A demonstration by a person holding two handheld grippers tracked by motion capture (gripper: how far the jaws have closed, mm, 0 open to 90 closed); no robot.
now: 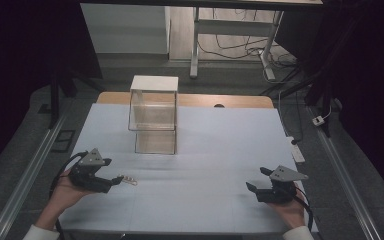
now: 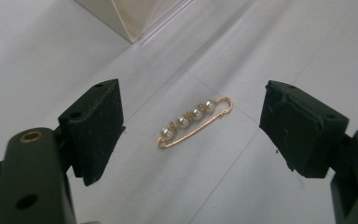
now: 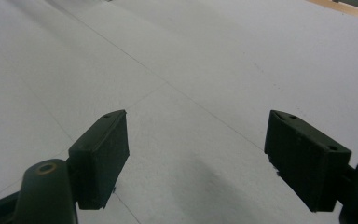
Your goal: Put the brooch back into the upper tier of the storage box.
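A gold safety-pin brooch with several pearls [image 2: 195, 121] lies flat on the white table, seen between and just beyond the jaws in the left gripper view. In the high view the brooch [image 1: 129, 180] rests just right of my left gripper [image 1: 113, 180], which is open with nothing in it. The left gripper [image 2: 191, 128] has its jaws wide apart on either side of the brooch. My right gripper [image 1: 256, 179] sits near the front right of the table, open and empty. The right gripper [image 3: 196, 149] faces bare white table.
A two-tier clear display box with a white top [image 1: 153, 114] stands at the middle back of the white table surface [image 1: 215, 145]. Its corner [image 2: 135, 21] shows at the top of the left gripper view. Beyond the table's wooden far edge [image 1: 240, 101] are table legs and cables.
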